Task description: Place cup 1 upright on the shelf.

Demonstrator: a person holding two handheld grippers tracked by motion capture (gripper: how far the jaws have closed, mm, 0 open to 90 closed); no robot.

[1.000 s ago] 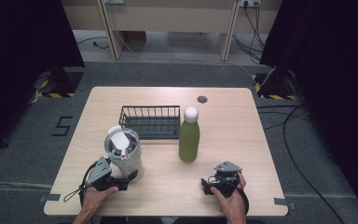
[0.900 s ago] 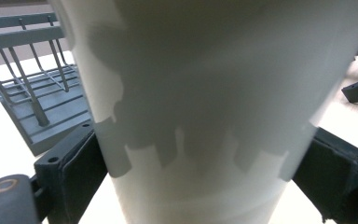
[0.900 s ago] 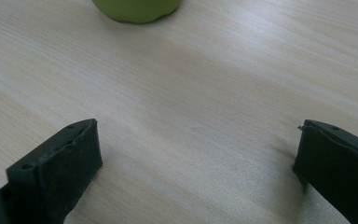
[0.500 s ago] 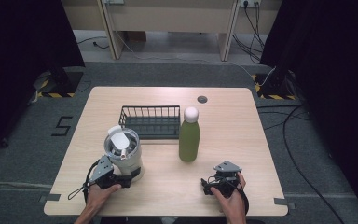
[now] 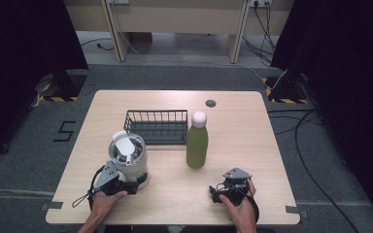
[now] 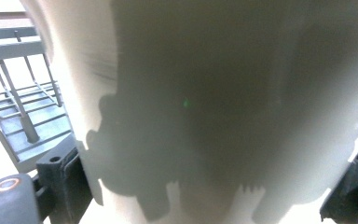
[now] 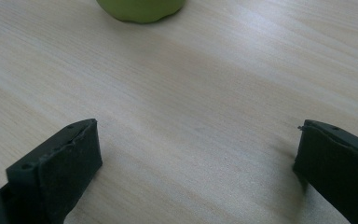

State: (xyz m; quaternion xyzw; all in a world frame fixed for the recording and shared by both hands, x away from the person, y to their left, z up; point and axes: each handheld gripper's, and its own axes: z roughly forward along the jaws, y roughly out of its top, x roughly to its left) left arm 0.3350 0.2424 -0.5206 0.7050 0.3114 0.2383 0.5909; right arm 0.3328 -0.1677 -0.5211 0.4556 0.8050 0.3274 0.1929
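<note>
Wooden table (image 5: 252,145), seen from above. White jug (image 5: 128,158) stands near left, just near of black wire basket (image 5: 156,126). Left gripper (image 5: 126,187) at jug's base, jaws spread to either side of jug body (image 6: 205,107), close against it; firm grasp cannot be told. Right gripper (image 5: 218,194) rests near right on bare table, jaws wide apart, holding nothing. Green bottle (image 5: 197,145) upright at centre, between the two grippers and farther off.

White lidded jug (image 5: 128,160) upright, flip-top lid closed, just front-left of wire basket (image 5: 157,125), near green bottle (image 5: 197,143).
</note>
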